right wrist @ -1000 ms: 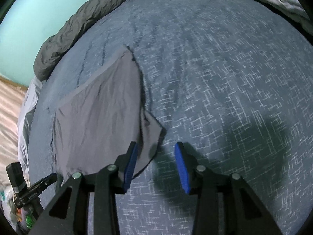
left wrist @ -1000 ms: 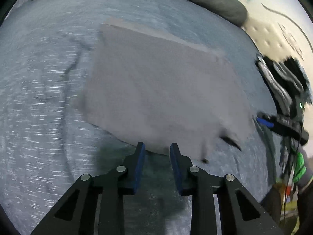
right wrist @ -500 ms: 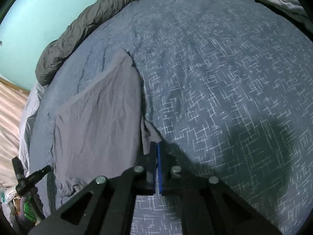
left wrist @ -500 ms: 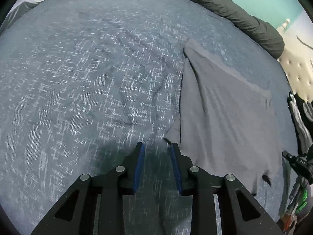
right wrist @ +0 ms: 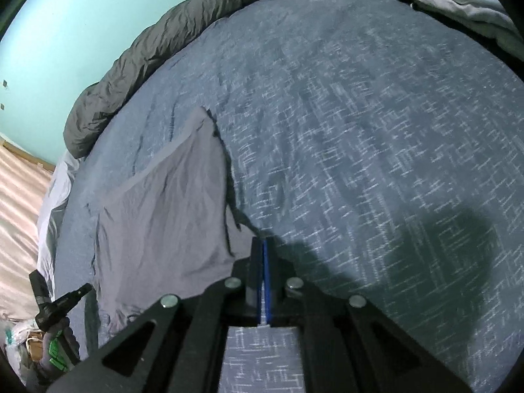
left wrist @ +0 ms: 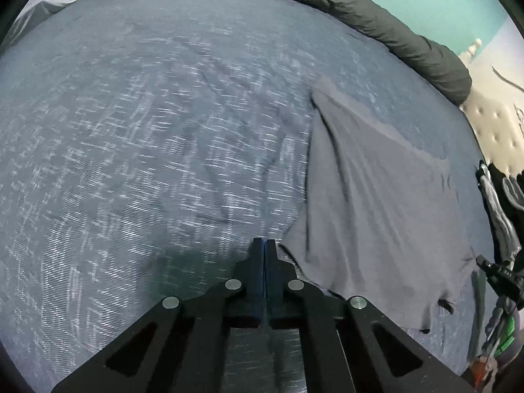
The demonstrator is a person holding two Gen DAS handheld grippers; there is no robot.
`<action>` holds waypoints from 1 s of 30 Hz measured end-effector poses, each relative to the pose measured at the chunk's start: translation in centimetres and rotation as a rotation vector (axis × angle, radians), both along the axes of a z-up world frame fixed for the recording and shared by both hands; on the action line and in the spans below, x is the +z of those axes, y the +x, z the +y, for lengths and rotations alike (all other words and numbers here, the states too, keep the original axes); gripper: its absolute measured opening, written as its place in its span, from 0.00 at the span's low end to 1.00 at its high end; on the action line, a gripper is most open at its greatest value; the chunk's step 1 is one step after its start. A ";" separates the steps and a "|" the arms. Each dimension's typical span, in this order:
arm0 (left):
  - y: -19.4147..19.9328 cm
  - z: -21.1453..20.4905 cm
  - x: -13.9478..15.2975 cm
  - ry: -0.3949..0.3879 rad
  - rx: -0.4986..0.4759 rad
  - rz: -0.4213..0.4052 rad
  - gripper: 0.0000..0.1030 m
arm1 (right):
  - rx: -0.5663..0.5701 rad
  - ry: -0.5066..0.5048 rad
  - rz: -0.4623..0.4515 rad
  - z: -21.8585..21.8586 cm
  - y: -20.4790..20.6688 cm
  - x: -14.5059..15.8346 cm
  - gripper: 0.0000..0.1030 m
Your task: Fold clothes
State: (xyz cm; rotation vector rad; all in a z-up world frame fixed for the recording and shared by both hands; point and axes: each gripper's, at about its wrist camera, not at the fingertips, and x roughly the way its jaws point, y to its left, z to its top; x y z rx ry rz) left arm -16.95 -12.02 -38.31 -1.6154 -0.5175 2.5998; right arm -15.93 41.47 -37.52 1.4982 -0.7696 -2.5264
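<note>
A grey garment point(left wrist: 380, 209) lies spread on the blue patterned bed cover point(left wrist: 147, 163). In the left wrist view it is to the right of my left gripper point(left wrist: 264, 245), which is shut, with the garment's near left corner right beside its tips; whether cloth is pinched is hidden. In the right wrist view the garment point(right wrist: 163, 216) lies to the left. My right gripper point(right wrist: 264, 245) is shut at the garment's near right corner, and the cloth there looks drawn up to the pads.
A dark grey rolled duvet point(left wrist: 376, 23) runs along the far bed edge, also in the right wrist view point(right wrist: 147, 52). Dark clothes and gear point(left wrist: 501, 203) sit at the right. Light grey clothes point(right wrist: 458, 3) lie at the far right corner. A teal wall point(right wrist: 65, 16) stands behind.
Both grippers have closed: the right half a second ago at the garment's corner, the left just now. The left gripper swung from over the garment to its left edge.
</note>
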 end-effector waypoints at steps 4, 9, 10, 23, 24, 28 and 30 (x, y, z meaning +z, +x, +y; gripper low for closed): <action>0.3 -0.7 0.5 0.015 0.030 0.012 0.00 | -0.064 -0.029 -0.023 1.4 0.5 -0.5 0.00; 0.2 -0.6 1.0 0.014 0.034 0.017 0.01 | -0.134 -0.100 -0.089 3.5 1.4 -2.1 0.00; 0.0 -0.5 1.1 0.013 0.029 0.018 0.05 | -0.133 -0.102 -0.087 3.6 1.5 -2.0 0.00; -2.5 2.0 -0.3 0.007 -0.074 -0.023 0.20 | 0.049 0.011 -0.048 -0.4 -1.4 -1.8 0.13; -2.6 2.2 -0.7 0.005 -0.087 -0.029 0.15 | 0.052 0.006 -0.046 -0.4 -1.3 -1.9 0.04; -2.4 1.7 -1.2 0.020 -0.069 -0.031 0.02 | -0.002 -0.041 -0.024 0.4 -1.0 -1.7 0.01; -2.4 1.3 -0.8 0.020 -0.059 -0.013 0.02 | -0.038 -0.070 -0.009 2.2 0.6 -1.3 0.01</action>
